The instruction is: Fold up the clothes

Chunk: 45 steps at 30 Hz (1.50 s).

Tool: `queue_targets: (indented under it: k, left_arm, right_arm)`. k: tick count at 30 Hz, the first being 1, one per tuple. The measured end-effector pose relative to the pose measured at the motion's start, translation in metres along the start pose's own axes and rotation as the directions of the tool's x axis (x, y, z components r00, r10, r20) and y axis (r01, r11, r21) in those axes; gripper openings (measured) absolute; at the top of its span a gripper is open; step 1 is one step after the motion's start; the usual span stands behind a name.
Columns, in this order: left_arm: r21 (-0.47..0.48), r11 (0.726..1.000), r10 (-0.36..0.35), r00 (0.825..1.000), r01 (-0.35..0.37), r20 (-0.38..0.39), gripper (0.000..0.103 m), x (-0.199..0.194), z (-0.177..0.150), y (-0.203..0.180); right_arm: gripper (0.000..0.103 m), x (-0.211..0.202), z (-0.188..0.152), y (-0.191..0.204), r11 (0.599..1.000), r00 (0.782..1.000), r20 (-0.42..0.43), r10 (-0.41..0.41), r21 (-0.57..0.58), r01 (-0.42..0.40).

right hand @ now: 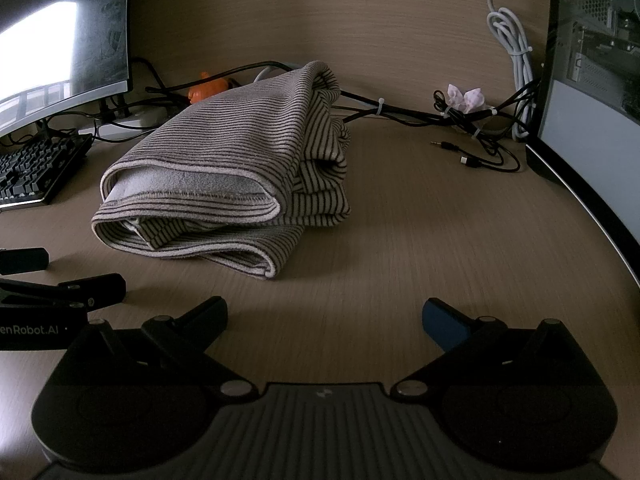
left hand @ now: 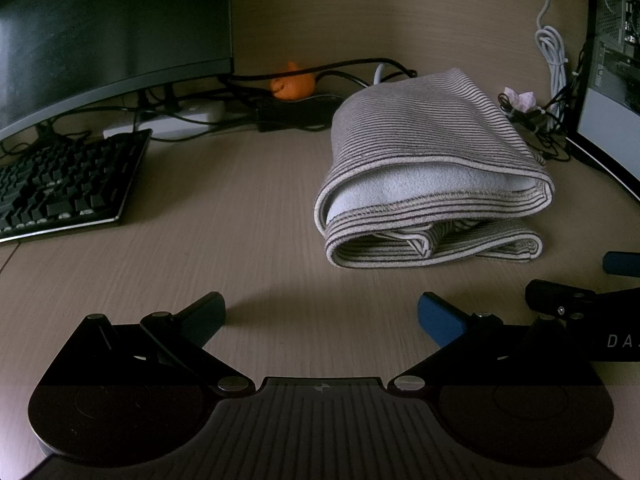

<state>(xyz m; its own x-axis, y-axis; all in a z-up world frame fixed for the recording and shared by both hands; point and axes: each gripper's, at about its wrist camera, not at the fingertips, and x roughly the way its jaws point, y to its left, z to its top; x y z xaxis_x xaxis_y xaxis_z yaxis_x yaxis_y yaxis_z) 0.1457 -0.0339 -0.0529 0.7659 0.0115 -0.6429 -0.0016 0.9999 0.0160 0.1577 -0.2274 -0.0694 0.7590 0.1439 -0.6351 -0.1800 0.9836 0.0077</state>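
On the desk point(left hand: 240, 208), between keyboard point(left hand: 68, 184) and computer case point(right hand: 592, 60): striped garment point(left hand: 432, 168) lying folded. Left gripper point(left hand: 320, 312), right gripper point(right hand: 324, 316) hovering wide open, empty. Folding appearing finished; next, possibly squaring edges.

Folded garment point(left hand: 432, 168) on counter point(left hand: 240, 208), ahead of both claws. Keyboard point(left hand: 64, 184) left of it, monitor point(left hand: 100, 32) behind keyboard. Cables point(right hand: 472, 120) behind and right, against wall.
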Motion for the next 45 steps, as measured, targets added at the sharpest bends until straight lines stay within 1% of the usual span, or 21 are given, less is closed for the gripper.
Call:
queue_targets:
  k: [24,28,31,33,34,36,45]
  left_arm:
    - [0.003,1.0,-0.002,1.0,0.002,-0.001,0.103,0.0,0.001,0.0]
    - [0.009,1.0,-0.018,1.0,0.018,-0.002,0.103,0.001,0.001,0.003]
    - [0.009,0.999,-0.037,0.999,0.038,-0.023,0.103,-0.002,0.002,0.006]
    - [0.0,1.0,-0.023,0.999,0.023,-0.045,0.103,-0.005,0.001,0.005]
    - [-0.005,1.0,-0.003,0.999,0.003,-0.047,0.103,-0.006,0.0,0.004]
    - [-0.013,1.0,0.013,0.999,-0.014,-0.043,0.103,-0.009,-0.003,0.002]
    - [-0.018,1.0,0.012,0.999,-0.013,-0.043,0.103,-0.01,-0.005,0.003]
  right_arm:
    - [0.103,0.0,0.0,0.0,1.0,1.0,0.0,0.0,0.001,0.0]
    - [0.103,0.0,0.0,0.0,1.0,1.0,-0.001,0.0,0.001,0.0]
    - [0.103,0.0,0.0,0.0,1.0,1.0,-0.001,0.0,0.001,0.0]
    - [0.103,0.0,0.0,0.0,1.0,1.0,-0.001,0.0,0.001,0.0]
    - [0.103,0.0,0.0,0.0,1.0,1.0,-0.001,0.0,0.001,0.0]
    - [0.103,0.0,0.0,0.0,1.0,1.0,-0.001,0.0,0.001,0.0]
    - [0.103,-0.001,0.0,0.0,1.0,1.0,-0.001,0.0,0.002,0.0]
